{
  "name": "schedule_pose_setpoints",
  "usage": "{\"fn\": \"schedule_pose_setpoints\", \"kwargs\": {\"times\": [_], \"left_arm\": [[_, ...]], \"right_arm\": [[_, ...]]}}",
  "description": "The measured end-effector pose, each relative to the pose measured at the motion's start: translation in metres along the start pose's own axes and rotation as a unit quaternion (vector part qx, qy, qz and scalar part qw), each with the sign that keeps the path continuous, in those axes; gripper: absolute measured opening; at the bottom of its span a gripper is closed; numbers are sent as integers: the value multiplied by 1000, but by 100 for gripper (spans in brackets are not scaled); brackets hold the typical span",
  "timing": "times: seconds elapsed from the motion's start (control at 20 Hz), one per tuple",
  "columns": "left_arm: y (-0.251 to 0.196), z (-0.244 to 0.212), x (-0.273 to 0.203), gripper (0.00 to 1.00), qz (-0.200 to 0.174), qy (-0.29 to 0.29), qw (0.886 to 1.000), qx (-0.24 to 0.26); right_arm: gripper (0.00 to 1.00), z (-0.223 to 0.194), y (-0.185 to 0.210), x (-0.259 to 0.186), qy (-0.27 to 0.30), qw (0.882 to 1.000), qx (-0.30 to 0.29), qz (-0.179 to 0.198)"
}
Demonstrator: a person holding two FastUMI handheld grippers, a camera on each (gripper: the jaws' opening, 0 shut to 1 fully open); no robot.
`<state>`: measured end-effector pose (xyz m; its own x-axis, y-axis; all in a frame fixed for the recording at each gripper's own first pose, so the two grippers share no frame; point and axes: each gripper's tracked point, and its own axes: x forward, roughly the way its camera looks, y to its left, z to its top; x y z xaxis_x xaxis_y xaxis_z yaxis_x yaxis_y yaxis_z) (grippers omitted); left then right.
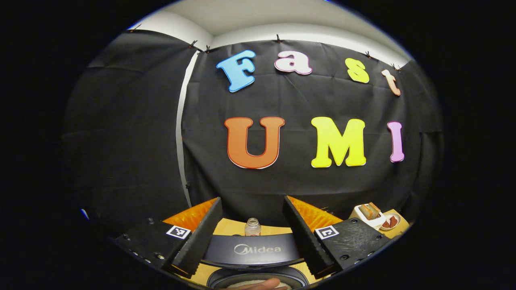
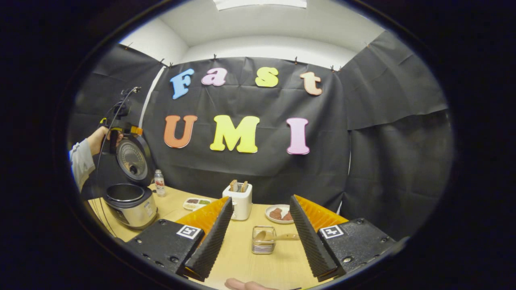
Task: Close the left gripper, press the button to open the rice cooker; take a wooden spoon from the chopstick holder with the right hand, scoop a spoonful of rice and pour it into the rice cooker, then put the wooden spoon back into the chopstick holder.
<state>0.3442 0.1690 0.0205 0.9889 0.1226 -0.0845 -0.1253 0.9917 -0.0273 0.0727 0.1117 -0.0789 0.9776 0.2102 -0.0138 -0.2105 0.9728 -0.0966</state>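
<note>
The rice cooker (image 2: 131,203) stands at the far left of the worktop (image 2: 258,257) with its lid (image 2: 133,159) swung up and tilted back, so the button step looks done and the pot is open to take rice. In the right gripper view a hand (image 2: 98,139) and a grey sleeve (image 2: 80,161) hold the other tool up beside that raised lid, well off the worktop, probably to keep it clear of the pot's mouth.

In the left gripper view, the left gripper (image 1: 252,241) hangs just over the cooker's dark lid (image 1: 252,249), jaws spread apart with nothing between them.

The right gripper (image 2: 261,237) faces the chopstick holder (image 2: 263,241), a small wire basket near the middle of the worktop, with the wooden spoon (image 2: 274,236) lying across its top and the handle pointing right. Its jaws are wide open and empty, and the basket sits framed in the gap, which reads as a line-up for taking the spoon; that step is not yet done.

Behind the basket stand a white toaster (image 2: 240,201), a plate (image 2: 279,213) of something reddish, a small divided tray (image 2: 196,203) and a bottle (image 2: 159,182) next to the cooker. I cannot tell where the rice to be scooped is kept.
</note>
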Motion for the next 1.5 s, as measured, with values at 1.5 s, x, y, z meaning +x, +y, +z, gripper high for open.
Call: {"fn": "schedule_pose_setpoints", "kwargs": {"times": [1.5], "left_arm": [[-29, -198, -189, 96, -9, 217, 976, 8]], "right_arm": [[88, 6, 27, -142, -34, 999, 2, 36]]}}
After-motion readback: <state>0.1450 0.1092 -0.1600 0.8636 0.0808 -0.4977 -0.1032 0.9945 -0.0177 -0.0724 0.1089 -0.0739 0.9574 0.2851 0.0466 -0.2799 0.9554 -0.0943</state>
